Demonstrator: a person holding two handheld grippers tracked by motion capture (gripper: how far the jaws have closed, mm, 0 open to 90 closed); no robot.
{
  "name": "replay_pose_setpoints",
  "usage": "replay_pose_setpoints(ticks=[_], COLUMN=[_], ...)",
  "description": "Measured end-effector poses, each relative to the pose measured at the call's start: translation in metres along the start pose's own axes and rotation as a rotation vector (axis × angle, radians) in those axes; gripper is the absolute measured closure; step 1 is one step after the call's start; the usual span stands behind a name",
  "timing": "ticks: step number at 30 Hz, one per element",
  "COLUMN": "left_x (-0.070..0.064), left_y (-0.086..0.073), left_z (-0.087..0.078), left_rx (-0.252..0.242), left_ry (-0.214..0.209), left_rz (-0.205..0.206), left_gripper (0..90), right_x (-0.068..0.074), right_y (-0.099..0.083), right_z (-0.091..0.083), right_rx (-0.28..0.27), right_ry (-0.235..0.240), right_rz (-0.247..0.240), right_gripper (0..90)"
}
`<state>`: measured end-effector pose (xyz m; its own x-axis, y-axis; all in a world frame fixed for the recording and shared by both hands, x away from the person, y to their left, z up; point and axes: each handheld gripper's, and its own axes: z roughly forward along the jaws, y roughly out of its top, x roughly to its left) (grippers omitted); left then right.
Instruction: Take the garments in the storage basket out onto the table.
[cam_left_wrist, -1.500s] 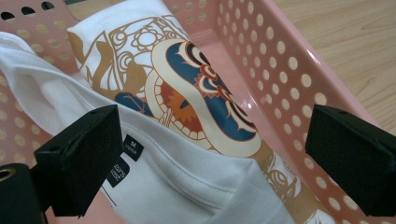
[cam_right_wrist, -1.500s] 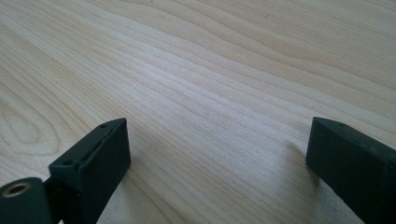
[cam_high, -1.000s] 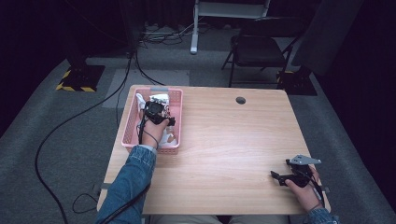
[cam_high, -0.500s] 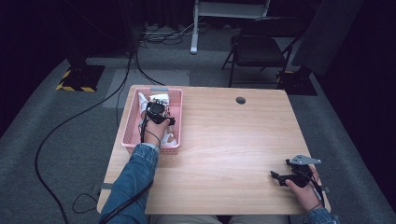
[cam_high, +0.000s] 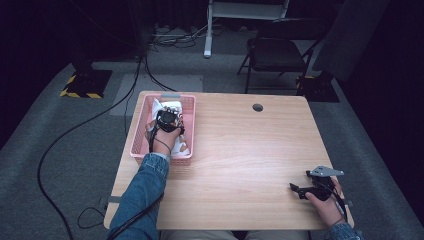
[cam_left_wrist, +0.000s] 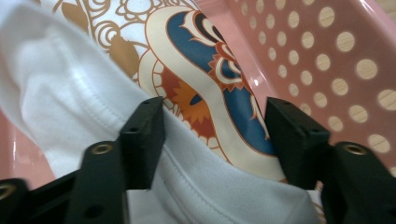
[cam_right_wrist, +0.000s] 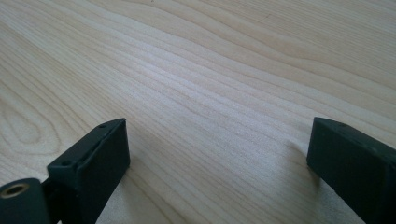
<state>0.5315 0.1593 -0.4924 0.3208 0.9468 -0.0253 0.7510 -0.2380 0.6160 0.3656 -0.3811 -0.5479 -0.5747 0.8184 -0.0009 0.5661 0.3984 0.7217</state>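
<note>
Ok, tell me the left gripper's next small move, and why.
Probably close the jaws. The left gripper is down in the pink basket, jaws open with a fold of the white printed cloth between them, nothing gripped yet.

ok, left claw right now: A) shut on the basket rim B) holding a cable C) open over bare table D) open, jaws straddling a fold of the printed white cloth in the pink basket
D: in the left gripper view the left claw has its jaws apart, with a ridge of the white cloth between them, inside the pink basket.
</note>
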Motion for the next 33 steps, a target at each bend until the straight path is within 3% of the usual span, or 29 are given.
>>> replay_pose_setpoints(ticks=[1,5,11,16,33], left_x=[-0.001,-0.004,-0.008,-0.009,-0.010], left_y=[0.000,0.003,0.004,0.005,0.016], left_z=[-0.001,-0.006,-0.010,-0.016,-0.042], left_rx=[0.004,0.012,0.000,-0.013,-0.051], left_ry=[0.000,0.014,0.046,0.049,0.030], left_rz=[-0.010,0.007,0.028,0.037,0.044], left_gripper=[52.0,67.8,74.5,79.8,83.4], right_x=[0.000,0.000,0.000,0.000,0.000], right_y=[0.000,0.000,0.000,0.000,0.000], right_z=[0.000,0.000,0.000,0.000,0.000], right_rx=[0.000,0.000,0.000,0.000,0.000], right_ry=[0.000,0.000,0.000,0.000,0.000], right_rz=[0.000,0.000,0.000,0.000,0.000], right_gripper=[5.8,5.8,5.8,5.8,5.8])
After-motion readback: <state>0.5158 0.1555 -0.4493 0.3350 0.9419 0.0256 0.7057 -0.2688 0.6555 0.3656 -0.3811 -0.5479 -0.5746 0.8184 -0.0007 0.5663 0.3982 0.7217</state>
